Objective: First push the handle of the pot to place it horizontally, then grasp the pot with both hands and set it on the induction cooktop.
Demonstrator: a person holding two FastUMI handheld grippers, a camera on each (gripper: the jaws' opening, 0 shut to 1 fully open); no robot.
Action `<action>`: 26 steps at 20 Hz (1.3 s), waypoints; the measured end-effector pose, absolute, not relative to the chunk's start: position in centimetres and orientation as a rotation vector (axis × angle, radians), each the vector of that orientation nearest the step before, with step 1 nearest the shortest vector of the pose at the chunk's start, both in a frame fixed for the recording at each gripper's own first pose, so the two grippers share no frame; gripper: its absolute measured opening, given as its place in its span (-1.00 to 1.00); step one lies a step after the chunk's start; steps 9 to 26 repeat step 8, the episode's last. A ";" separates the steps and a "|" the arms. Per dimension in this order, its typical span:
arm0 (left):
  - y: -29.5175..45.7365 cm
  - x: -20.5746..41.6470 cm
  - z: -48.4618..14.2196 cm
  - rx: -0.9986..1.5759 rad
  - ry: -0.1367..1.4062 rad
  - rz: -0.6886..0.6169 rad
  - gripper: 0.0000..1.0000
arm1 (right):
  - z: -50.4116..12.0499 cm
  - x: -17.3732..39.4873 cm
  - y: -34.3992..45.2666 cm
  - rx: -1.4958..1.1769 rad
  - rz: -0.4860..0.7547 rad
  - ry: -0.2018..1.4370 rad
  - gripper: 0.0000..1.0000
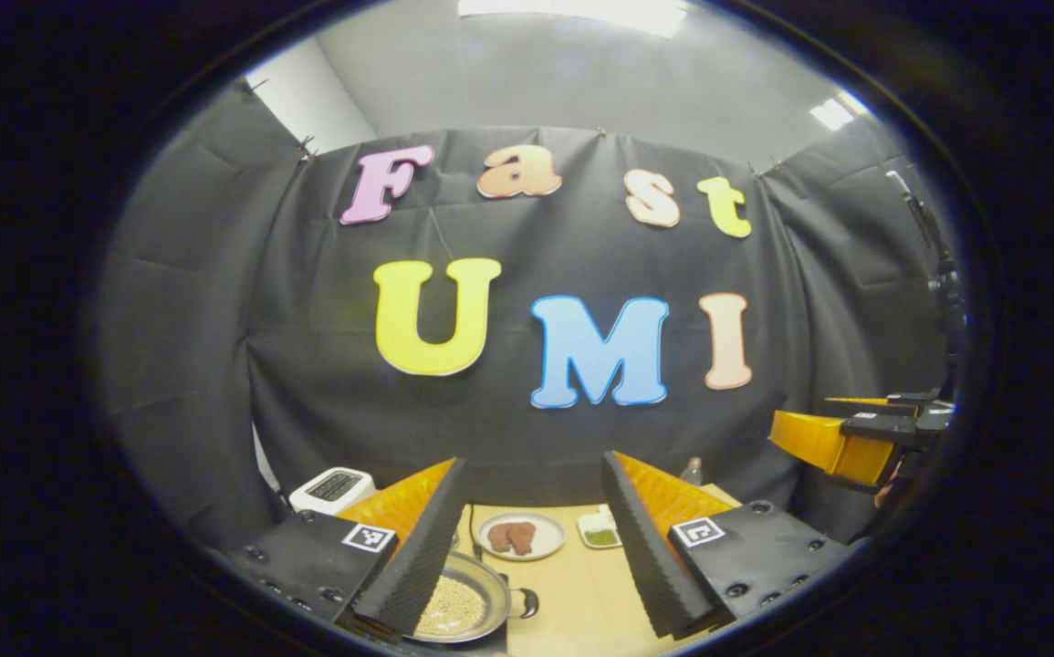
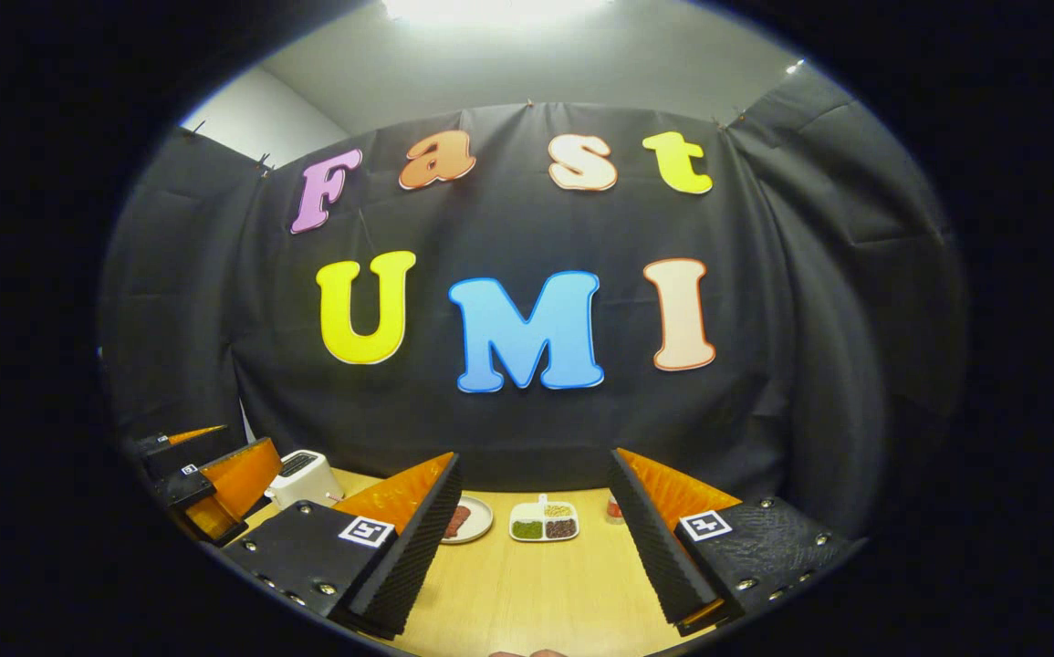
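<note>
1. Pot [image 1: 455,604] low in the left gripper view, on the wooden surface [image 1: 581,593], partly behind the left finger of the left gripper [image 1: 527,547]; filled with pale grains, a dark stub handle [image 1: 527,602] sticking out on its right side.
2. Left gripper raised above the surface, spread wide, gripping nothing; the pot's rim just below and behind its left finger, contact not clear.
3. Right gripper [image 2: 534,547] likewise spread wide and empty, over bare wood of the surface [image 2: 536,593].
4. Round plate [image 1: 521,536] with brown pieces beyond the pot, near the back of the surface; seen again in the right gripper view [image 2: 470,519], half hidden by a finger.
5. Divided white dish [image 2: 544,522] with green, tan and dark fillings just right of the plate; also at [image 1: 600,529].
6. White toaster [image 1: 333,489] at the far left of the surface, near the cloth wall; also at [image 2: 305,477].
7. Small bottle [image 1: 692,471] behind the left gripper's right finger, mostly hidden.
8. Right gripper also seen at the right edge of the left gripper view [image 1: 864,429]; left gripper at the left edge of the right gripper view [image 2: 207,465].
</note>
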State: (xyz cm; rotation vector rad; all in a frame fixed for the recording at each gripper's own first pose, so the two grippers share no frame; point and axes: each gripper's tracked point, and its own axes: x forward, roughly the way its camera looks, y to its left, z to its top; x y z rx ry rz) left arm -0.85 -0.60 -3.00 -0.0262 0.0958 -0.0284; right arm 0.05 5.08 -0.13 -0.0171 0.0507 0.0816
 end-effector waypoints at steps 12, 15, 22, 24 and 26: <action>-2.9 -3.2 0.1 -0.044 0.044 -0.004 0.89 | 2.1 -1.7 0.8 0.010 0.066 0.023 0.96; -2.9 -3.2 0.1 -0.044 0.044 -0.004 0.89 | 2.1 -1.7 0.8 0.010 0.066 0.023 0.96; -2.9 -3.2 0.1 -0.044 0.044 -0.004 0.89 | 2.1 -1.7 0.8 0.010 0.066 0.023 0.96; -2.9 -3.2 0.1 -0.044 0.044 -0.004 0.89 | 2.1 -1.7 0.8 0.010 0.066 0.023 0.96; -2.9 -3.2 0.1 -0.044 0.044 -0.004 0.89 | 2.1 -1.7 0.8 0.010 0.066 0.023 0.96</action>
